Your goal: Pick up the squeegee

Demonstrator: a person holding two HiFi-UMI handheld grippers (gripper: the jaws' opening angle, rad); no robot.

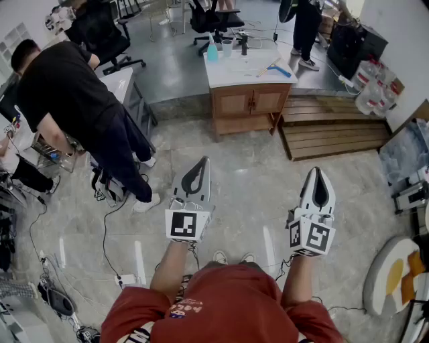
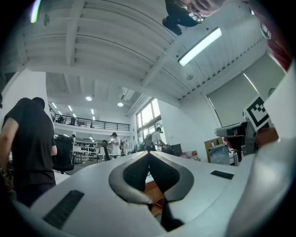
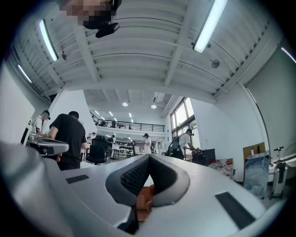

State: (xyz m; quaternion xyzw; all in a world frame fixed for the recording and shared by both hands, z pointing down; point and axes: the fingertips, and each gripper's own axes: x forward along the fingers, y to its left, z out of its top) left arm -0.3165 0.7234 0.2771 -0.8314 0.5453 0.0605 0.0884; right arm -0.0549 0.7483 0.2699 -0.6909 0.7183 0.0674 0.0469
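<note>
The squeegee (image 1: 277, 67), with a blue head and a pale handle, lies on the white top of a wooden cabinet (image 1: 247, 100) far ahead in the head view. My left gripper (image 1: 204, 162) and right gripper (image 1: 316, 171) are held out side by side over the floor. Both point toward the cabinet and are well short of it. In the left gripper view the left gripper (image 2: 149, 153) has its jaws pressed together with nothing between them. The right gripper (image 3: 148, 158) in its own view is likewise shut and empty. A blue spray bottle (image 1: 212, 50) and a cup (image 1: 227, 47) stand on the same top.
A person in black (image 1: 74, 100) bends over a table at the left. A wooden pallet (image 1: 335, 130) lies right of the cabinet, with water bottles (image 1: 373, 84) beyond it. Cables and a power strip (image 1: 124, 279) trail on the floor at the left. Office chairs (image 1: 214, 20) stand behind.
</note>
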